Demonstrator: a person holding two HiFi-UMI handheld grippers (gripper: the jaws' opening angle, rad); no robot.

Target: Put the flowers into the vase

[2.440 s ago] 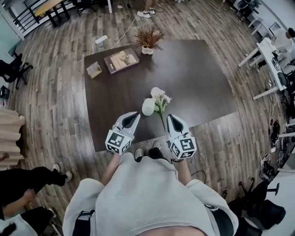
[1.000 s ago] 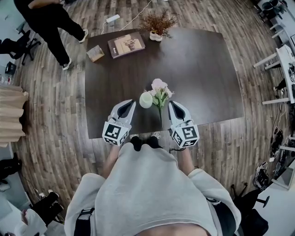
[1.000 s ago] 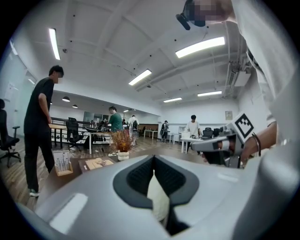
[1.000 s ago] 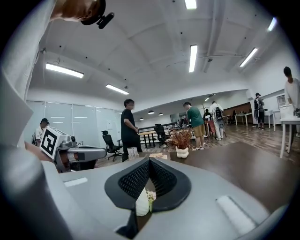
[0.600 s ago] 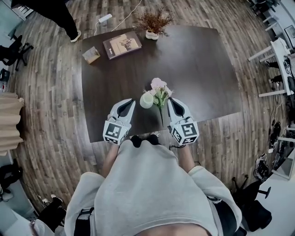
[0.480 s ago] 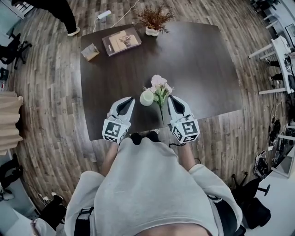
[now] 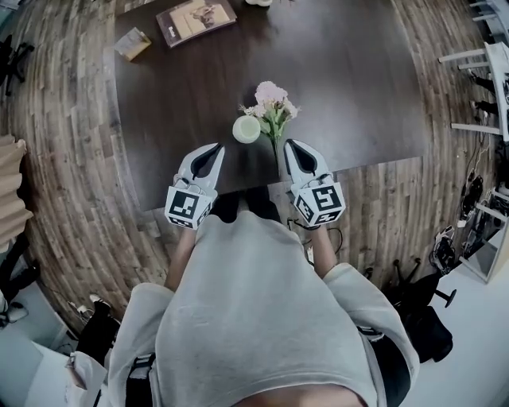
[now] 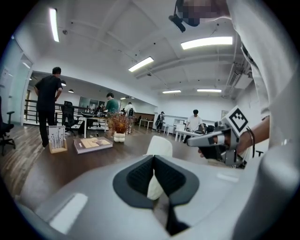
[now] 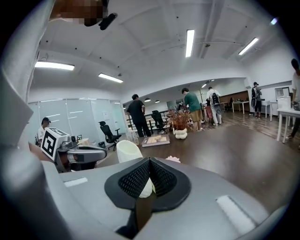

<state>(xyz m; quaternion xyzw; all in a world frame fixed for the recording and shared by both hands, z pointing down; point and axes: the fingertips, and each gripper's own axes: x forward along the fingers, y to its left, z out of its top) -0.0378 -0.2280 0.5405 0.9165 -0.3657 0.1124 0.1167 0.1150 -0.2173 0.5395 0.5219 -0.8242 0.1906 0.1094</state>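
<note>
Flowers (image 7: pixel 270 107) are being shown whole only by the head view, on the dark table (image 7: pixel 358 95) just right of the cream vase (image 7: pixel 246 129). In the right gripper view only a pink petal (image 9: pixel 172 159) is being caught. Left gripper (image 8: pixel 153 158) and right gripper (image 9: pixel 149 161) are being seen clenched, with nothing gripped.

Looking down on a dark brown table (image 7: pixel 358 87) standing on grey-brown plank flooring (image 7: pixel 64 159). Seeing, at its far edge, a large flat book (image 7: pixel 195 16) and a small card stand (image 7: pixel 132 44) lying near a potted dried plant (image 9: pixel 180 123). Looking across an open office under a white ceiling, with long strip lights (image 9: pixel 190 43) glowing overhead. Making out several people (image 8: pixel 49 105) standing about, white desks (image 7: pixel 485 83) lining the right side, a black office chair (image 9: pixel 108 133) and glass partitions (image 9: pixel 79 119).
</note>
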